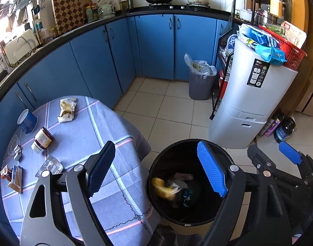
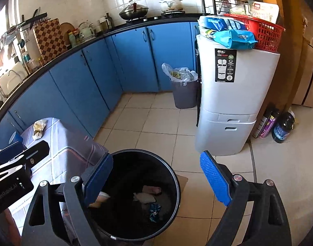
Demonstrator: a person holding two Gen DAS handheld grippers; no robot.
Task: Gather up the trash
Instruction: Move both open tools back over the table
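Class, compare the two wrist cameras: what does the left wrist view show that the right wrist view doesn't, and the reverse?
Left wrist only: the brown jar lying on the table, the clear plastic packaging and a yellow wrapper in the bin.

Right wrist only: the cardboard sheet under the black bin.

Both: the bin, the crumpled wrapper, the blue cup and the grey bagged bin.

left wrist: high, downward | right wrist: same | shared: black bin (image 1: 189,182)
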